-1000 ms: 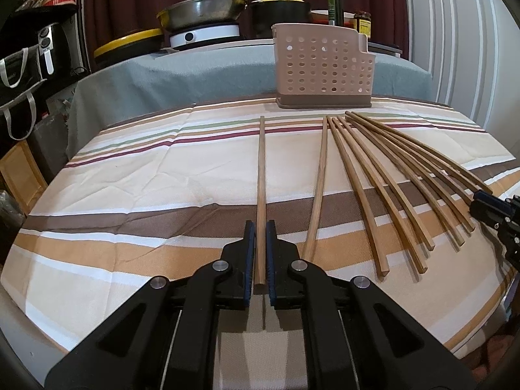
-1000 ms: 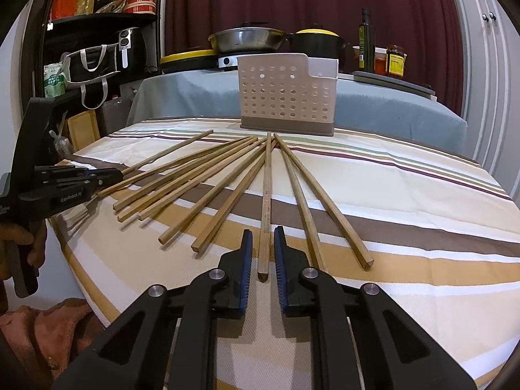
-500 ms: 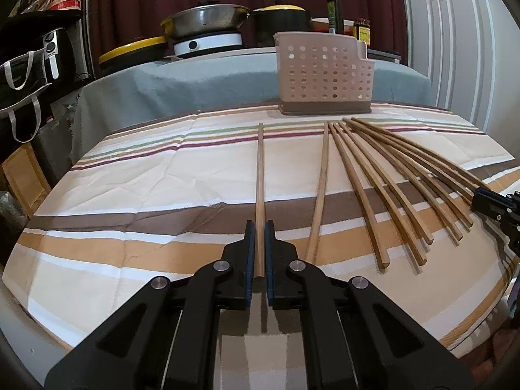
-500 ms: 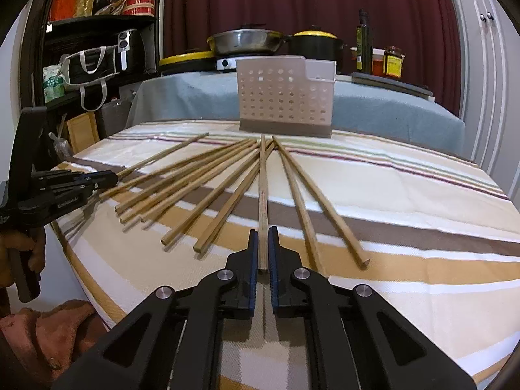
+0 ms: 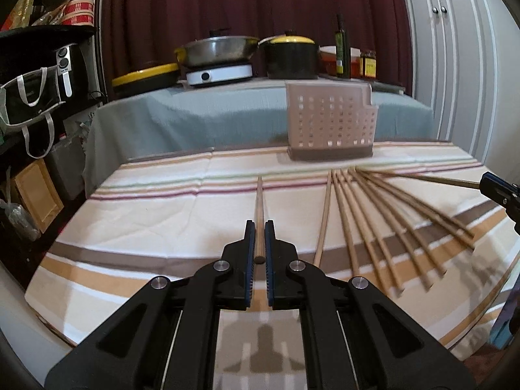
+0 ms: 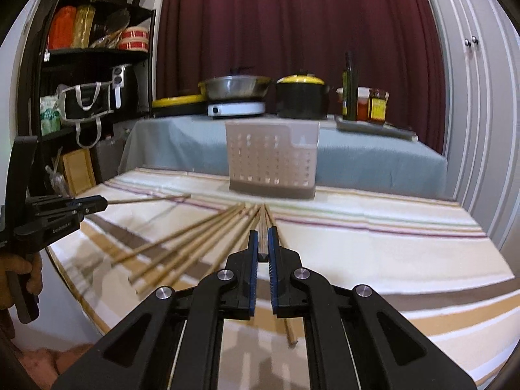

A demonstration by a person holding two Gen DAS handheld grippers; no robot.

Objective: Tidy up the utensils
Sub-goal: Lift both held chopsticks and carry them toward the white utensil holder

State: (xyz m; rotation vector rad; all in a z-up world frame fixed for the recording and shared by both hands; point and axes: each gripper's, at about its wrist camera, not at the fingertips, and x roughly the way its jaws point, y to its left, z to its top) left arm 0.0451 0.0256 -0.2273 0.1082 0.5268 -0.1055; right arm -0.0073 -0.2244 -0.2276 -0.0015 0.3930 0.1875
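My left gripper (image 5: 259, 227) is shut on a wooden chopstick (image 5: 259, 201), held clear of the striped tablecloth and pointing away toward the back. My right gripper (image 6: 263, 234) is shut on another chopstick (image 6: 262, 227), also raised. Several more chopsticks (image 5: 383, 214) lie fanned on the cloth, to the right in the left wrist view and as a fan of chopsticks (image 6: 195, 243) to the left in the right wrist view. A beige perforated utensil holder (image 5: 330, 123) stands upright at the table's far edge; the same holder (image 6: 272, 159) sits straight ahead in the right wrist view.
The striped tablecloth (image 5: 146, 214) covers the table. Behind it a grey-covered counter (image 5: 195, 117) carries a pan, a black pot (image 5: 291, 55) and bottles. Dark shelving (image 6: 81, 91) with bags stands at left, white cabinet doors (image 5: 455, 48) at right. A hand (image 6: 19, 279) grips the left tool.
Both grippers have risen and tilted up, each lifting its chopstick off the cloth. The right gripper closed on its chopstick between the earliest frame and half a second ago.
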